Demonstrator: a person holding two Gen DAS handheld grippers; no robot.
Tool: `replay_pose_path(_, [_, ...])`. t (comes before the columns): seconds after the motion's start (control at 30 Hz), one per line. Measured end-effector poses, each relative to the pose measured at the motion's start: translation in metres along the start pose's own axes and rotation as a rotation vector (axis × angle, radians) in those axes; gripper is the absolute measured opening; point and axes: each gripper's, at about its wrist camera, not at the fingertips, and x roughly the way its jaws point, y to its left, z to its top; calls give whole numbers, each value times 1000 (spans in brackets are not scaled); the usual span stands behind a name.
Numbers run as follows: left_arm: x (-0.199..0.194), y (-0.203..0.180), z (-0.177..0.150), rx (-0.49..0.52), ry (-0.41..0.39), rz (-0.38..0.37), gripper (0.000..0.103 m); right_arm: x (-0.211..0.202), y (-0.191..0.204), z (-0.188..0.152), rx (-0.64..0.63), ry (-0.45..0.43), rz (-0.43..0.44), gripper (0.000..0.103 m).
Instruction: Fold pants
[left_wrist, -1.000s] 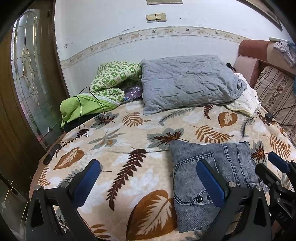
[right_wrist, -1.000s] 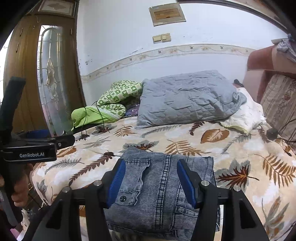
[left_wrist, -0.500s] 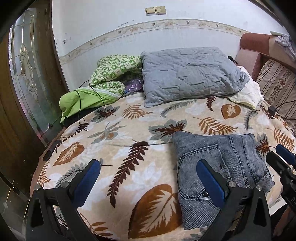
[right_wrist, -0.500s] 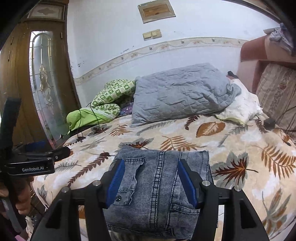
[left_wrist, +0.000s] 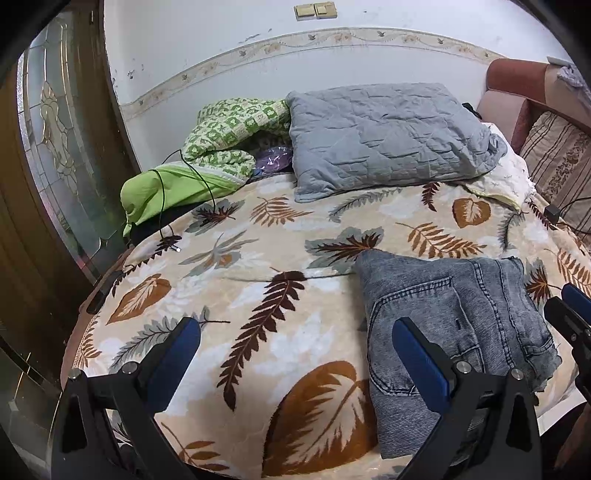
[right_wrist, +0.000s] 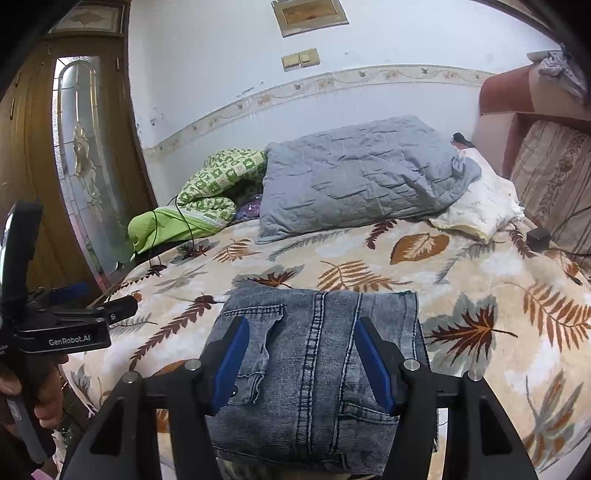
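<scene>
1. Denim, washed grey-blue: the pants (right_wrist: 317, 365) lie as a compact folded stack at the near edge of the bed (right_wrist: 480, 266), pocket and seams facing up, with the far fold line running straight across.
2. Over that stack hovers the right gripper (right_wrist: 301, 363); its jaws stand part-open with nothing between the blue pads, which sit above the cloth rather than pinching it, as far as this view shows.
3. To the left of the pants, the left gripper (left_wrist: 295, 360) has its jaws spread wide and empty over the leaf-print blanket (left_wrist: 236, 295); its right finger overlaps the stack's left edge in view, though I cannot tell if it touches.
4. By my reading the folding is nearly or wholly done. A good finish would be a light press along the top to flatten the bulge at the near edge, with both tools squaring the sides so no layer slips out.
5. Care is needed at the near side of the pants, where the stack seems to overhang the bed edge; a push away from the edge would be safer than a pull.
6. Beyond the pants lie a grey quilted pillow (right_wrist: 354, 173) and a green bundle (right_wrist: 199, 199) by the wall.
7. Readable writing: "GenRobot.AI" in white on the left gripper's body, seen left of the pants in the right view. The framed plaque on the wall is too blurred to read.
</scene>
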Motion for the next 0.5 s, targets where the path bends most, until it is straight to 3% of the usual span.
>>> replay_pose_path(0.5, [16, -6, -8, 15, 48, -11, 103, 4, -6, 1, 26, 21, -16, 63])
